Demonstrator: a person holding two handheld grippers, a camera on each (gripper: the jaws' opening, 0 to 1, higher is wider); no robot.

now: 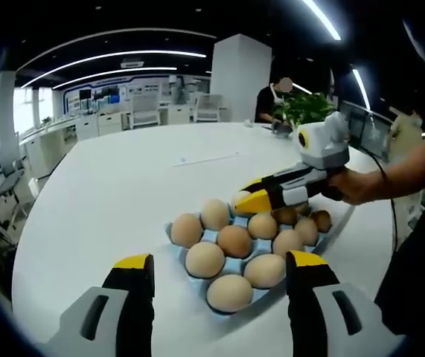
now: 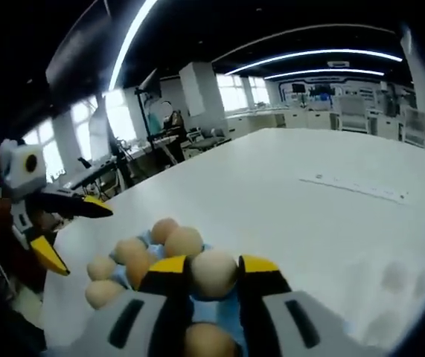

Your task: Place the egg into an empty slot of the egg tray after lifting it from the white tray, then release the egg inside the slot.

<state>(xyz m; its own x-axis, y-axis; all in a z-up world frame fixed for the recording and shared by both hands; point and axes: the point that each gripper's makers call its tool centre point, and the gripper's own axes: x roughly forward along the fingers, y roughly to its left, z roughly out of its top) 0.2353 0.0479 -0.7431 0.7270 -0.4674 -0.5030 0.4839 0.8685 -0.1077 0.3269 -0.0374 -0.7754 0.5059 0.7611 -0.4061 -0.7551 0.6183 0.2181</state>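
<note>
Yellow-tipped jaws of the left claw [image 1: 218, 269] are standing wide apart with nothing between them, framing the near end of the egg tray [image 1: 184, 256] in the left gripper view. That light blue tray is sitting on the white surface [image 1: 123, 193], and brown eggs [image 1: 235, 240] are filling most of its slots. At the far side of the egg tray, the right claw [image 1: 251, 199] is reaching in from the right, held by a person's hand [image 1: 353, 184], its jaws closing around a pale egg [image 1: 240, 199] just above the tray's back row.

In the right gripper view, the right claw [image 2: 213, 271] is gripping that egg [image 2: 213, 273] firmly between its two jaws, directly over the egg tray [image 2: 211, 311], with another brown egg showing just below the jaws. More eggs [image 2: 184, 242] are lying in the tray's slots beyond and to the left of the held one. Past the egg tray, at the left, the left claw [image 2: 74, 234] is hovering with its jaws spread wide.

Whether the held egg is already touching a slot cannot be told.
</note>
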